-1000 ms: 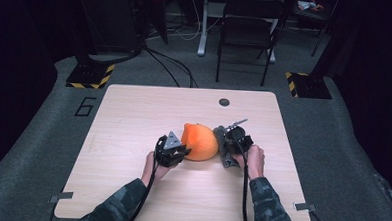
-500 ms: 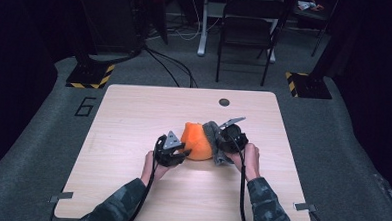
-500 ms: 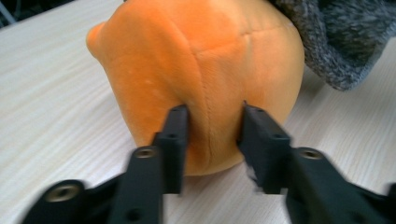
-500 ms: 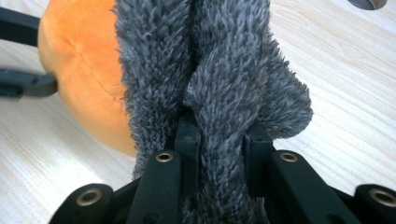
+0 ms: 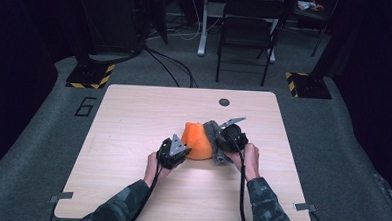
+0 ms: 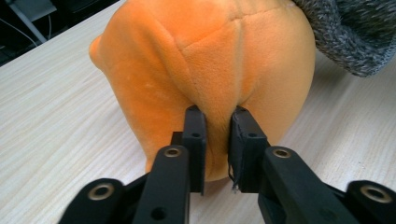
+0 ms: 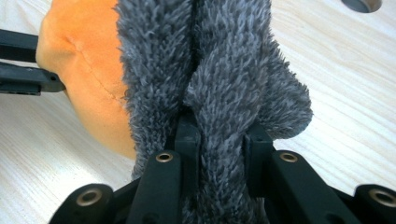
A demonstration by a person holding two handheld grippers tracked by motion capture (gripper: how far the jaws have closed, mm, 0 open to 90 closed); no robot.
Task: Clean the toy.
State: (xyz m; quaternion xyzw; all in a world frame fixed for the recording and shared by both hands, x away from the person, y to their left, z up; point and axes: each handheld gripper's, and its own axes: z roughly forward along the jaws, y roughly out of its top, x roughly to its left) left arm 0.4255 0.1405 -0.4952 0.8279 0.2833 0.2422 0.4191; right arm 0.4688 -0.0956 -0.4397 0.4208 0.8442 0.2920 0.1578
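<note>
Both claws pinch plush: left claw [image 6: 216,140] orange fabric [image 6: 205,60], right claw [image 7: 222,140] grey fur [image 7: 224,70].

A "6" [image 5: 85,106] marks the grey floor [image 5: 43,134].

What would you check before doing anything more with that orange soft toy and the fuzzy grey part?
1. Left gripper pinching a fold of the orange toy: ok; its jaws have just been closing.
2. Right gripper clamped on the grey fuzzy piece: ok.
3. Toy resting on the table: ok.
4. Well away from the table edges: ok.
5. Whether grey piece and toy are joined: cannot tell.
6. Round hole in the table clear of the toy: ok.
</note>
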